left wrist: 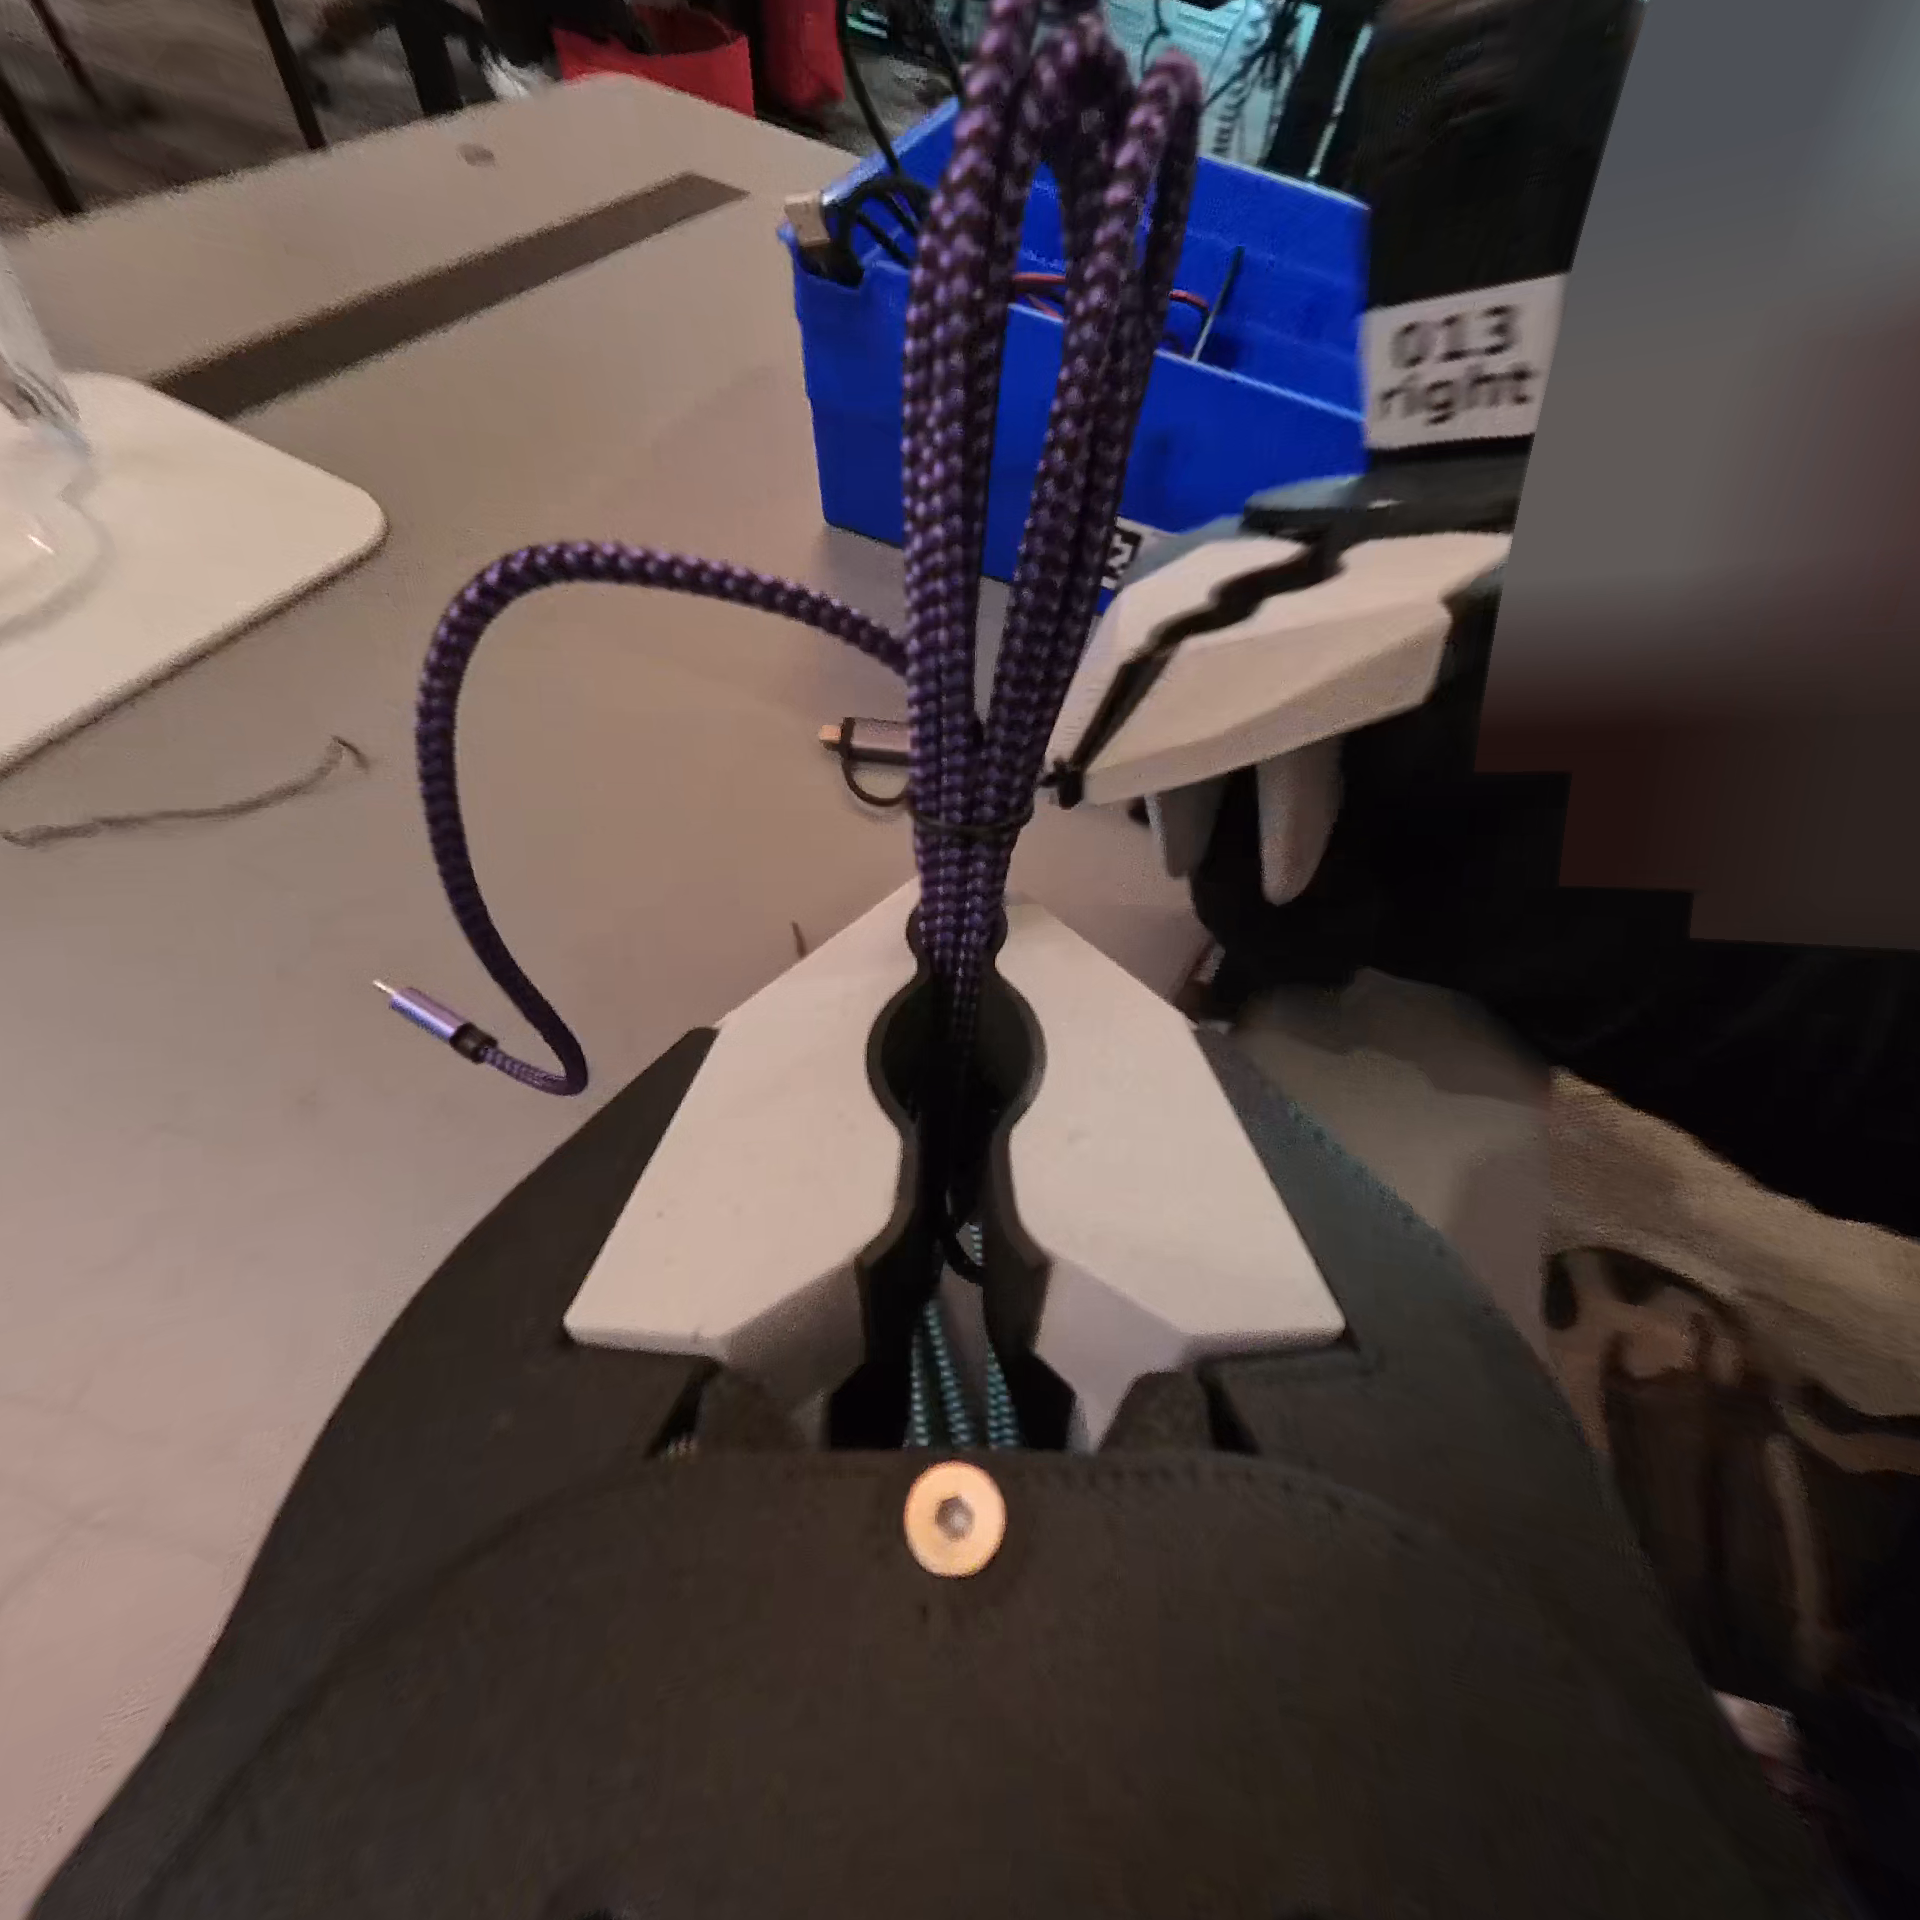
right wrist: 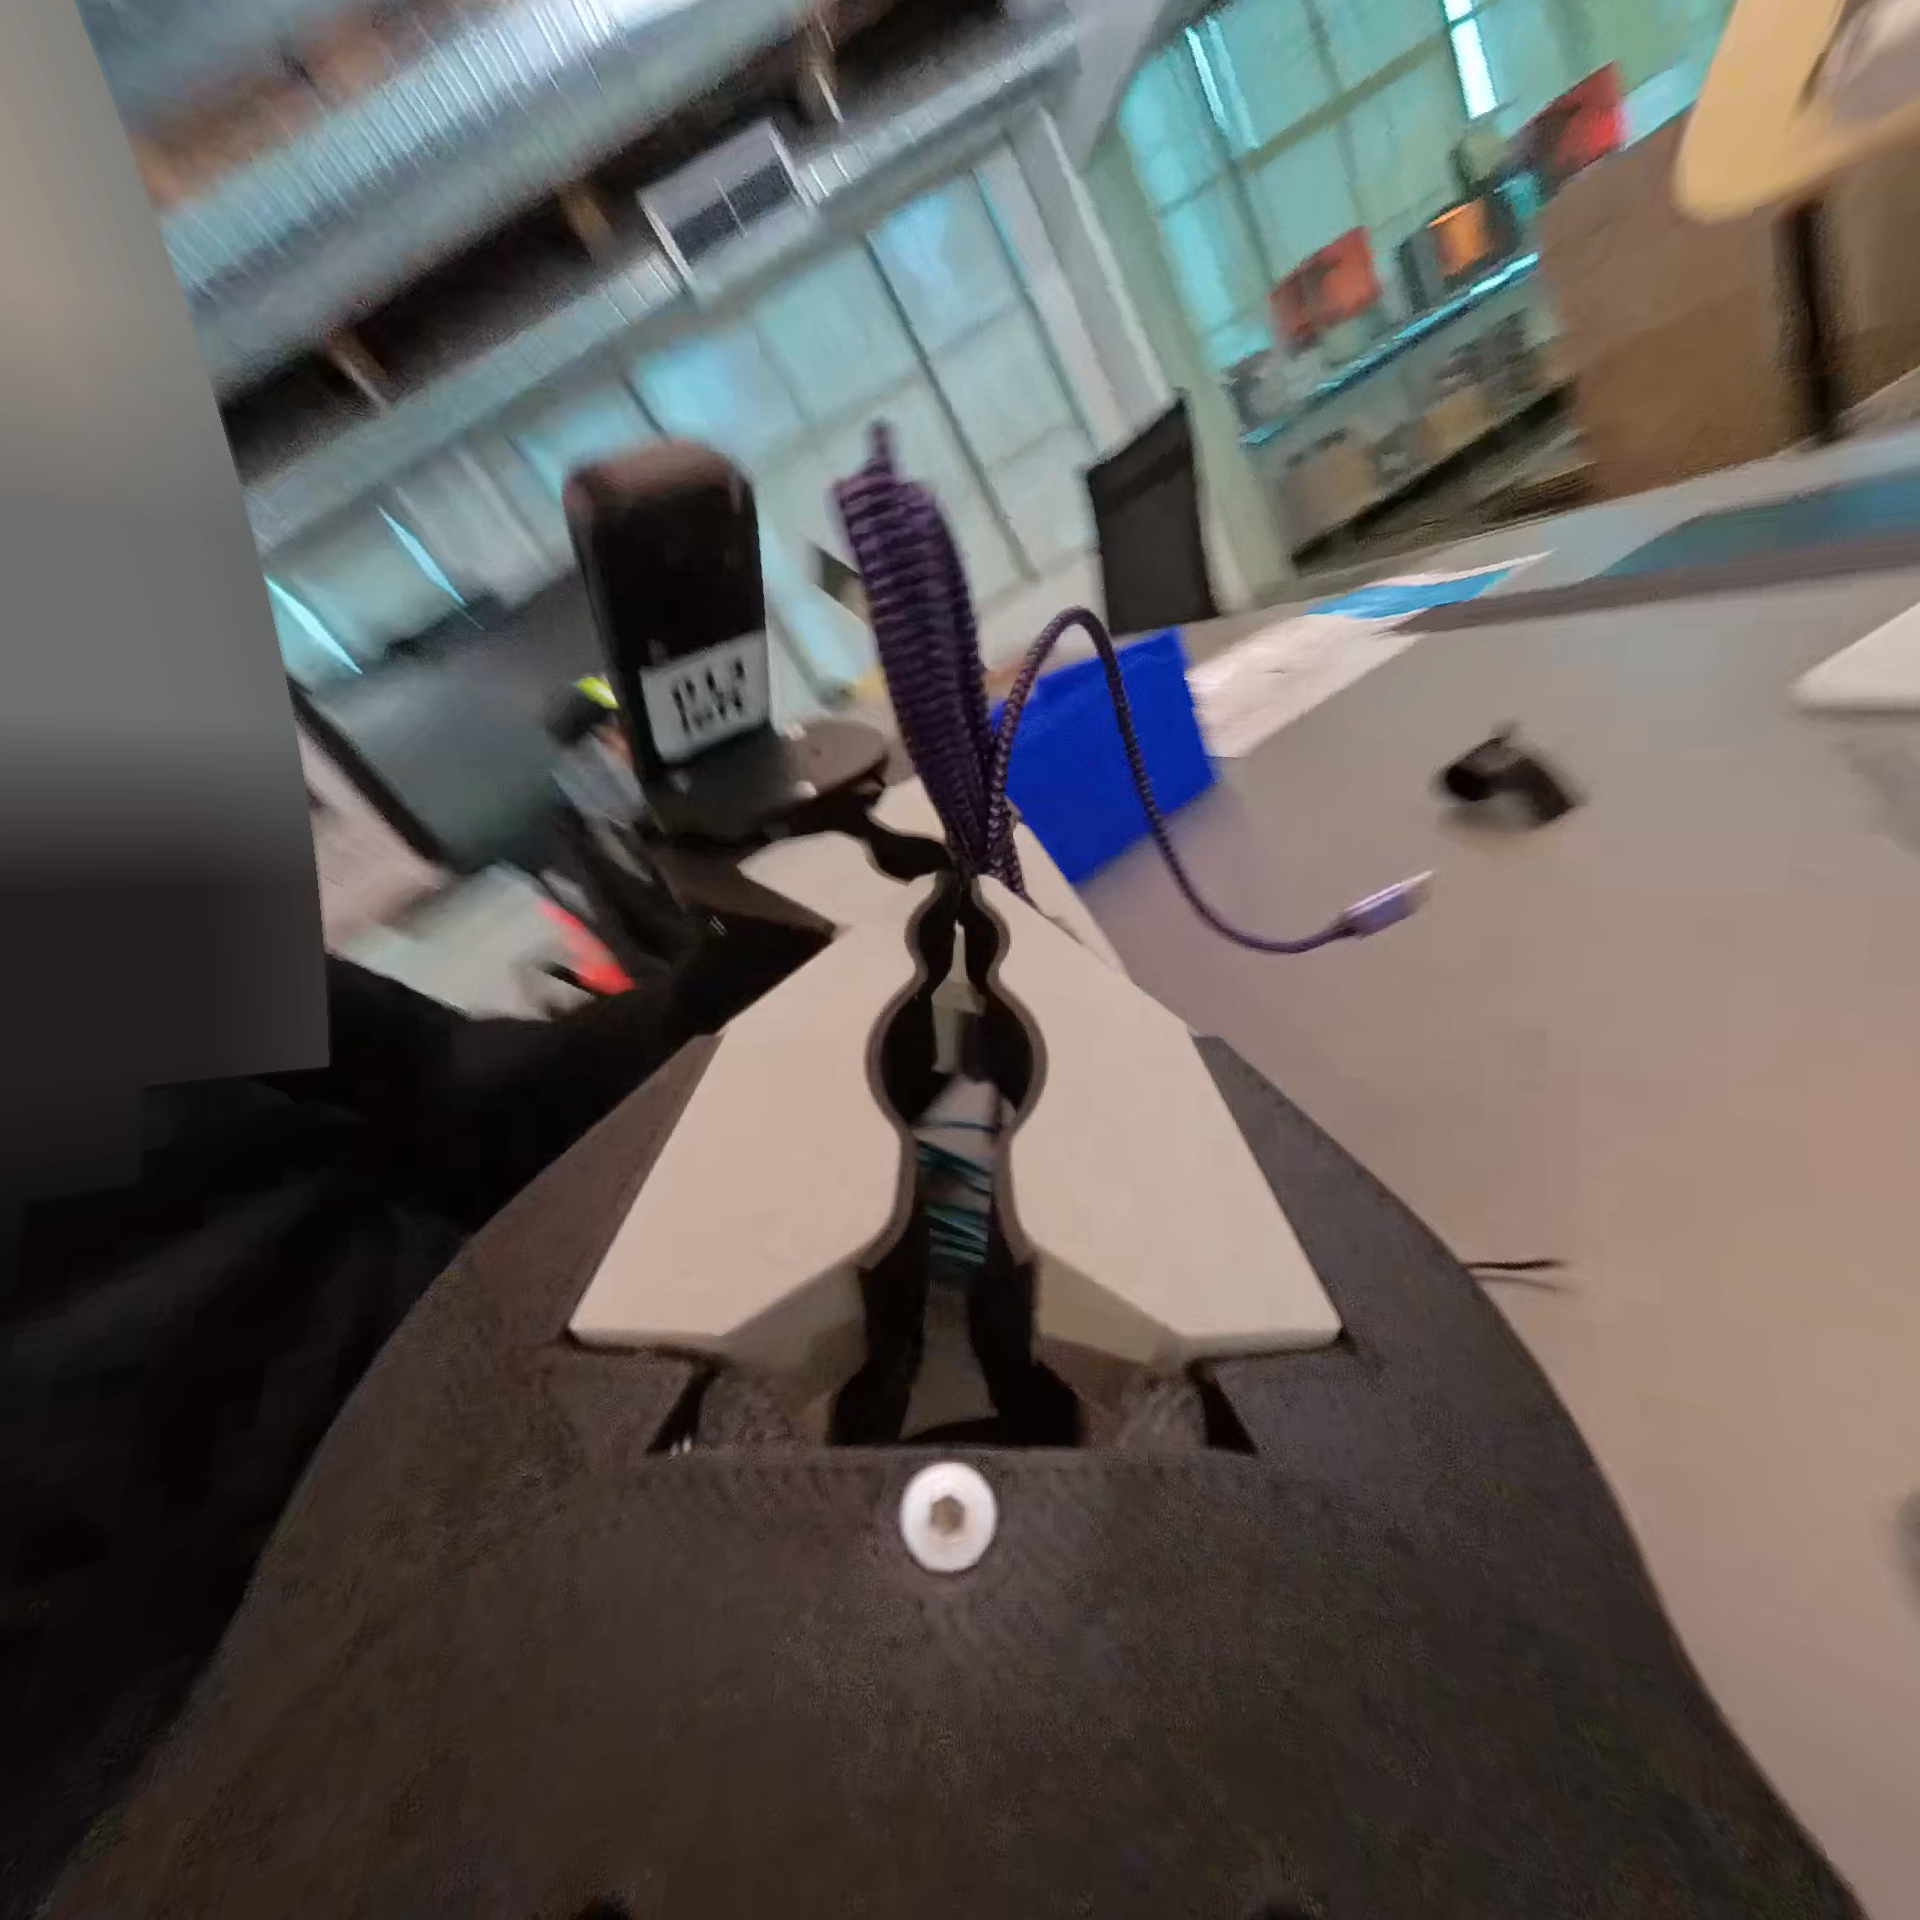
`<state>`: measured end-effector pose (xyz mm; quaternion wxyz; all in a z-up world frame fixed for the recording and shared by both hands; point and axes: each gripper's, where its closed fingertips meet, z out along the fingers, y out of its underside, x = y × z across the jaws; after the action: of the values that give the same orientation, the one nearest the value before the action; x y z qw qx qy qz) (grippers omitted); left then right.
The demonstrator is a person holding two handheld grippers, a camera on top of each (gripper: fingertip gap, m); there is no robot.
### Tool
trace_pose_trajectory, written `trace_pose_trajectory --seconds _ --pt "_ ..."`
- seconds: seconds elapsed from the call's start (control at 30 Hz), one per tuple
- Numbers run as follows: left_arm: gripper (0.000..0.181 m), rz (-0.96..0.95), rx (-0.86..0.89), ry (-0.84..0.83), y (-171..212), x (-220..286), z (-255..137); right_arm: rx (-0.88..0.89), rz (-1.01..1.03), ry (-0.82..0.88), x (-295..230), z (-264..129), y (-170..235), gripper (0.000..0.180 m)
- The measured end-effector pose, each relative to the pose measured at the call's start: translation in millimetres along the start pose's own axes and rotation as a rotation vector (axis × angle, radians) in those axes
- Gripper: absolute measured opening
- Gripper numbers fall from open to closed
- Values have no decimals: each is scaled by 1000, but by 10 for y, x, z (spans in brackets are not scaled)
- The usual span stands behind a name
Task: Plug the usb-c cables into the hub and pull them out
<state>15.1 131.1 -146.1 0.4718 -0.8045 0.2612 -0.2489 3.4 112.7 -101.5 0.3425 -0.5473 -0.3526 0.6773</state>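
My left gripper (left wrist: pixel 961 920) is shut on a bundle of purple braided USB-C cable (left wrist: pixel 997 436) and holds it upright above the table. A thin black tie (left wrist: pixel 971 826) wraps the bundle just above the fingertips. One free end curls left and down to a purple plug (left wrist: pixel 424 1013) hanging near the table. My right gripper (left wrist: pixel 1068 784) reaches in from the right, shut on the end of the black tie. In the right wrist view the right gripper (right wrist: pixel 961 899) is closed at the foot of the bundle (right wrist: pixel 920 644), with the plug (right wrist: pixel 1382 902) to the right.
A blue bin (left wrist: pixel 1101 416) with wires stands behind the bundle, also in the right wrist view (right wrist: pixel 1107 753). A small black connector piece (left wrist: pixel 868 740) lies on the grey table (left wrist: pixel 260 1143). A white stand base (left wrist: pixel 177 561) is at the left. A teal braided cable (left wrist: pixel 961 1397) shows below my jaws.
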Motion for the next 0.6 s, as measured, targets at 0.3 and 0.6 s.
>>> trace_pose_trajectory --seconds 0.3,0.6 --pt "0 -449 -63 303 101 175 87 -507 -1350 620 218 -126 81 0" --pt "0 -311 16 211 -4 61 -29 -72 -335 183 2 -125 -52 11"
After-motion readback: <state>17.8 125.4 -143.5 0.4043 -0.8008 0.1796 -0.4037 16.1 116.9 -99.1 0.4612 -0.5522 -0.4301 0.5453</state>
